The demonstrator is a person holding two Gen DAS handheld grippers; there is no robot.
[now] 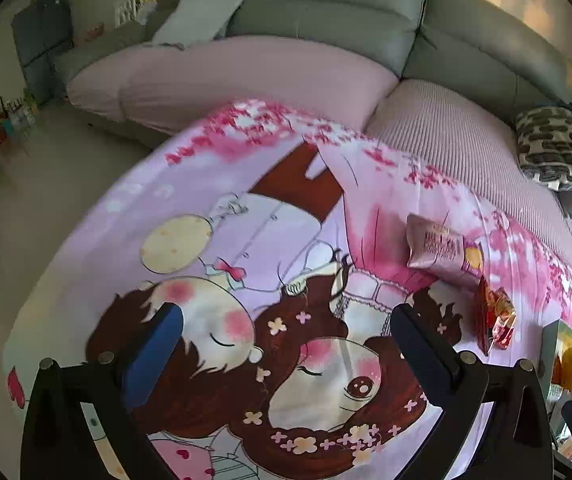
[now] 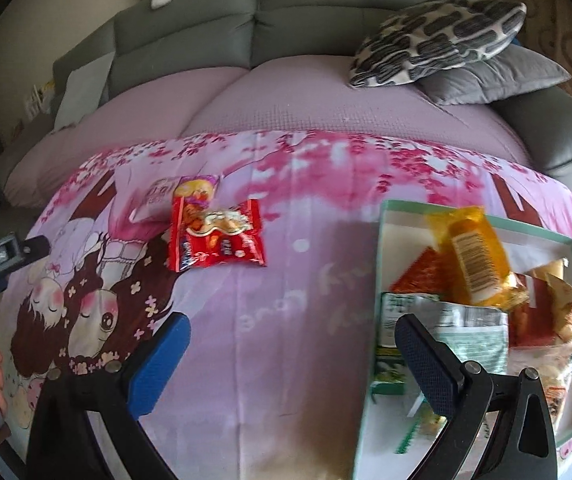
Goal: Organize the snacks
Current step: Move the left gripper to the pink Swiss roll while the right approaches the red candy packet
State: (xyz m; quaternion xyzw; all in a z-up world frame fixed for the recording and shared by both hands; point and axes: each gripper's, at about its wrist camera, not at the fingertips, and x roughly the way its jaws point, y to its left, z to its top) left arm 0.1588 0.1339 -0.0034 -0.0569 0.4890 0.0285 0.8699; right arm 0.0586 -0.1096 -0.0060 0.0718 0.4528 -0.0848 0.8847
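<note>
A red snack packet [image 2: 216, 240] lies on the pink cartoon cloth, with a pink packet [image 2: 162, 196] just behind it. Both also show in the left wrist view, the pink one [image 1: 440, 246] and the red one [image 1: 494, 316] at the right. A mint-green box [image 2: 380, 264] at the right holds several snacks, with a yellow packet [image 2: 476, 258] on top. My right gripper [image 2: 290, 354] is open and empty, between the loose packets and the box. My left gripper [image 1: 286, 344] is open and empty above the cloth, left of the packets.
The cloth [image 2: 294, 352] covers a table in front of a grey sofa [image 2: 190, 36] with a pink cover. Patterned and grey cushions [image 2: 442, 36] lie at the right. The green box edge [image 1: 550, 344] shows at the left view's right side.
</note>
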